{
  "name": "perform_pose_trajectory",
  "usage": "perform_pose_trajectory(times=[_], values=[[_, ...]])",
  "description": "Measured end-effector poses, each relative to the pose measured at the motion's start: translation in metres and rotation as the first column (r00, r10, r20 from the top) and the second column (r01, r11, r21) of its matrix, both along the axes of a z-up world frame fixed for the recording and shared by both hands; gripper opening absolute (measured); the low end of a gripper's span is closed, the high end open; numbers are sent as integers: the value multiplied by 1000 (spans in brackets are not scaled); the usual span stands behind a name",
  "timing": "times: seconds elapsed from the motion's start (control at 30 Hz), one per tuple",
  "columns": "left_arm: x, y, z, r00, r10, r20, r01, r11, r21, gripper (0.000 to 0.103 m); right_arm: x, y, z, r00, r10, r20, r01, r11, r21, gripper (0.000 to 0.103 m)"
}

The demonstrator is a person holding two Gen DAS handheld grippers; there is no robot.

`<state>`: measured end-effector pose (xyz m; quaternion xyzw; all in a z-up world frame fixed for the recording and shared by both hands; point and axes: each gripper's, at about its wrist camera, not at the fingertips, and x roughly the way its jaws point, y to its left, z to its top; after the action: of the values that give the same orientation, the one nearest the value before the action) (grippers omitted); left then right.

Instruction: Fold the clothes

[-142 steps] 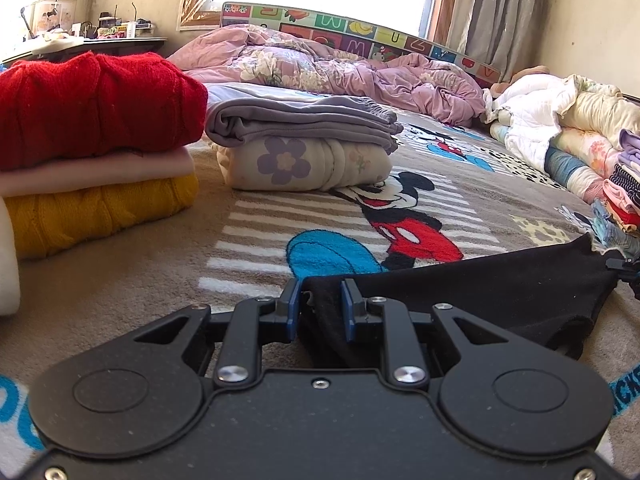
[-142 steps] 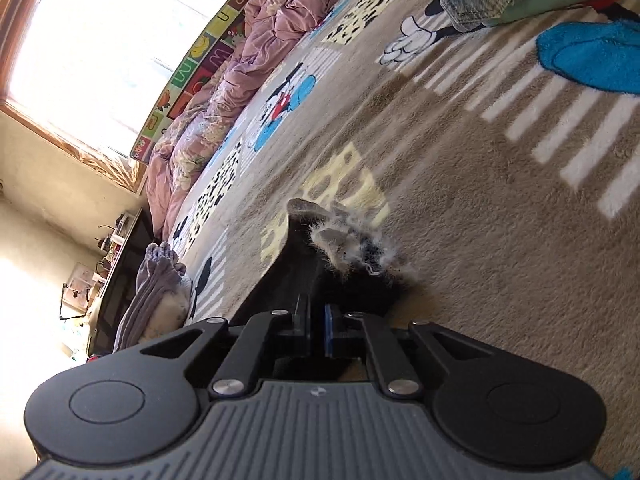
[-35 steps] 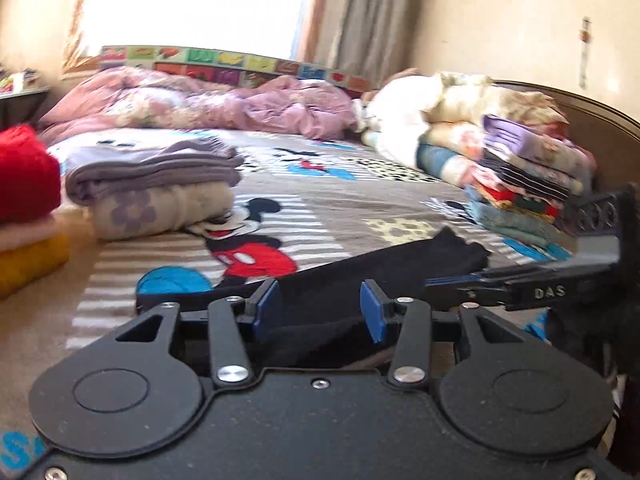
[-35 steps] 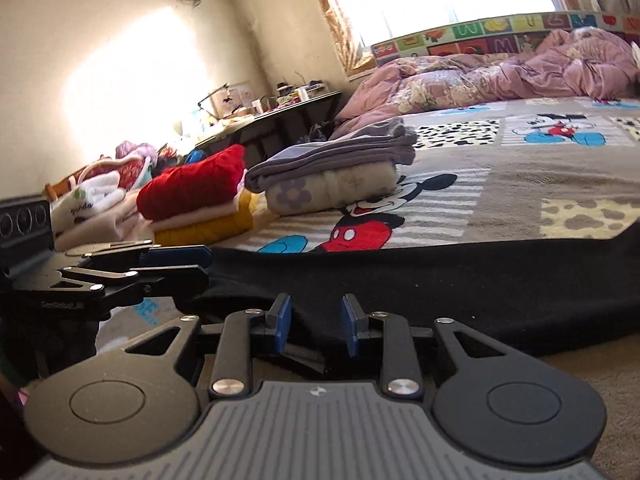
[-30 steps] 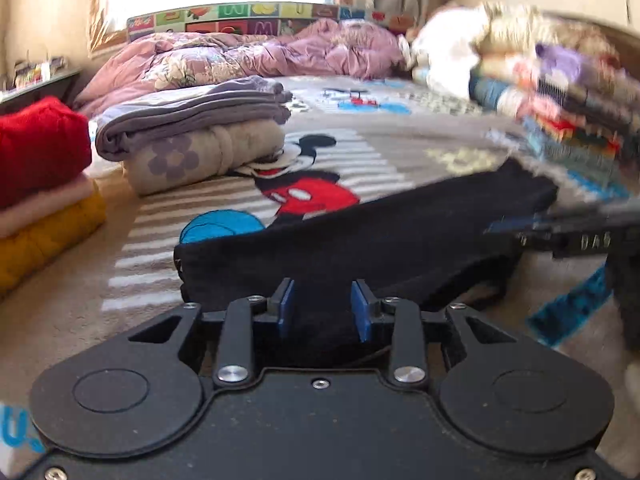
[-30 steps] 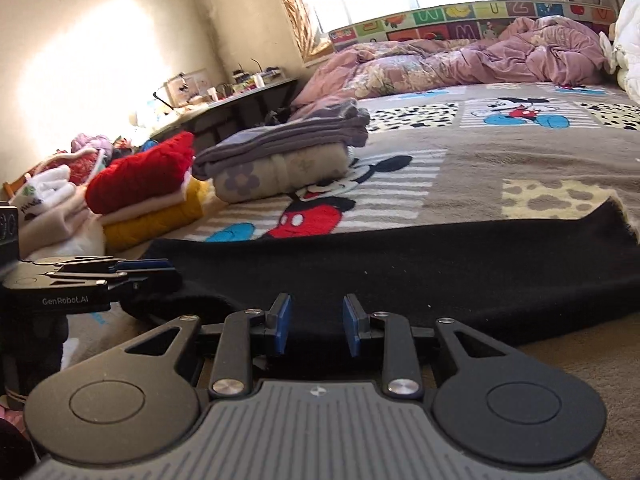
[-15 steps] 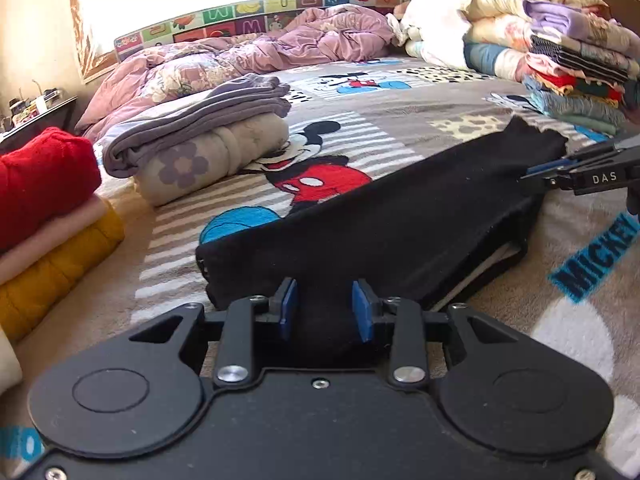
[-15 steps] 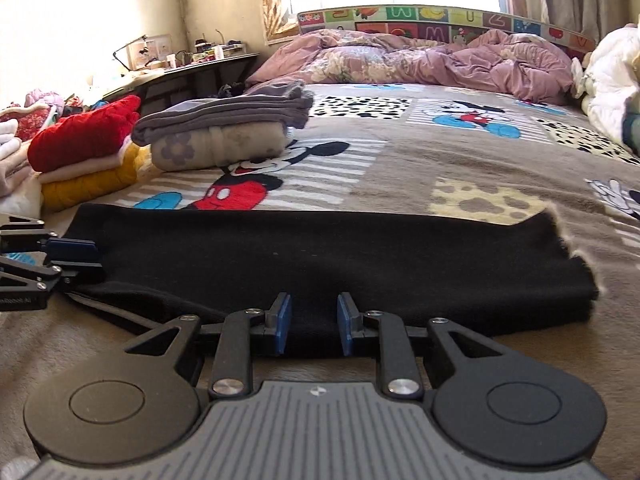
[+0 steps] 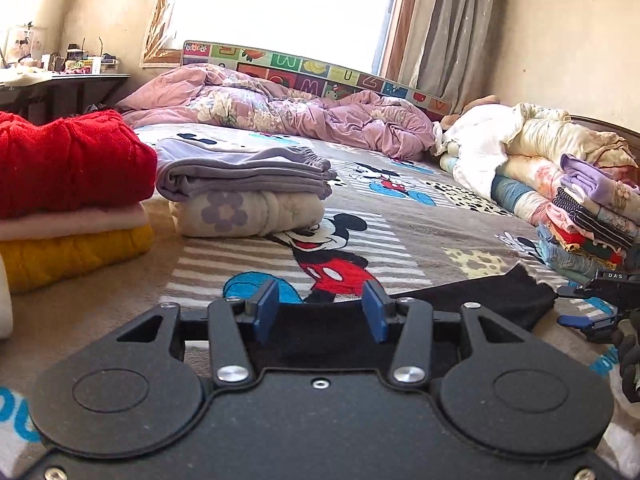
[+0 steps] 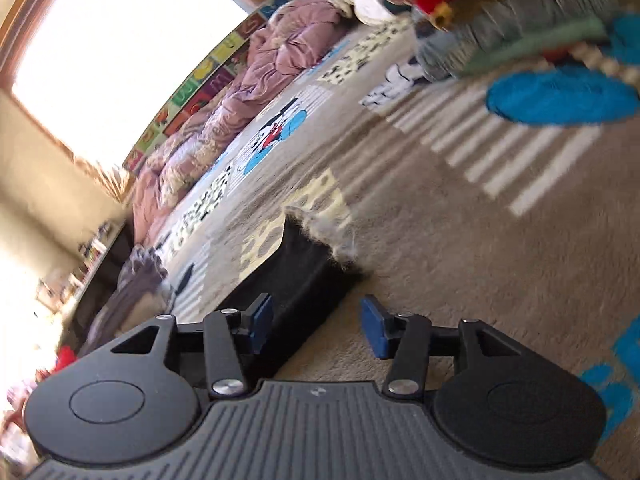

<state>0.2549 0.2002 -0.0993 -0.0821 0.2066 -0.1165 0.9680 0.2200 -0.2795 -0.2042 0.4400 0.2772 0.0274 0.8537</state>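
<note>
While both grippers hovered low over it, the Mickey Mouse blanket (image 9: 400, 240) covered the whole bed as the working surface, brown with striped and cartoon patches. Behind it a bright window (image 9: 280, 8) and grey curtain (image 9: 448, 28) filled the far wall, with a colourful alphabet board (image 9: 320, 72) along the bed's end. A crumpled pink duvet (image 9: 280, 112) lay against that board. On the right sat a heap of unfolded clothes (image 9: 560, 184), close to the right gripper in the left wrist view. On the left was a stack with a red sweater (image 9: 68, 164) on top, a pink piece and a yellow knit beneath. Just beside it was a grey folded garment (image 9: 244, 176) on a cream floral bundle (image 9: 248, 212). A cluttered desk (image 9: 64, 80) stood at far left.

The black garment (image 9: 472, 300) lay flat on the blanket, stretched between the two grippers, its frayed end (image 10: 328, 236) toward the clothes heap. Nothing sat on top of it. Left gripper (image 9: 320, 312): jaws opening, black cloth lying between them, pads off it, so released. Right gripper (image 10: 316, 328): jaws opening, tilted view, garment edge between the pads but not pinched, released too. Right wrist view was motion-blurred.
</note>
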Motion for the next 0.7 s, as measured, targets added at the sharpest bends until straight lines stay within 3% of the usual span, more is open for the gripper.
perform_pose_trajectory(times=[0.1, 0.23, 0.33, 0.4, 0.47, 0.6, 0.7], values=[[2, -6, -2, 1000, -20, -7, 20, 1000, 6, 46, 8, -3, -10, 1000, -13, -6, 13, 997, 72, 59], [2, -23, -2, 996, -94, 2, 93, 995, 36, 46, 27, 4, -14, 1000, 3, -5, -3, 999, 36, 56], [9, -43, -3, 990, -139, -18, 140, 988, 67, 46, 37, 6, -18, 1000, 3, 0, -3, 1000, 7, 44], [17, -52, -8, 989, -139, -43, 142, 987, 80, 46, 44, 8, -19, 1000, 9, -14, -9, 999, -45, 25], [24, -58, -12, 989, -133, -65, 138, 987, 85, 46, 47, 4, -25, 1000, -2, -18, 2, 1000, -20, 13], [31, -68, -19, 982, -156, -105, 167, 980, 108, 46, 52, 3, -24, 1000, 4, -21, -4, 999, -34, 13], [28, -75, -21, 973, -204, -106, 215, 970, 110, 46, 47, 3, -24, 1000, 4, 10, -4, 1000, -3, 24]])
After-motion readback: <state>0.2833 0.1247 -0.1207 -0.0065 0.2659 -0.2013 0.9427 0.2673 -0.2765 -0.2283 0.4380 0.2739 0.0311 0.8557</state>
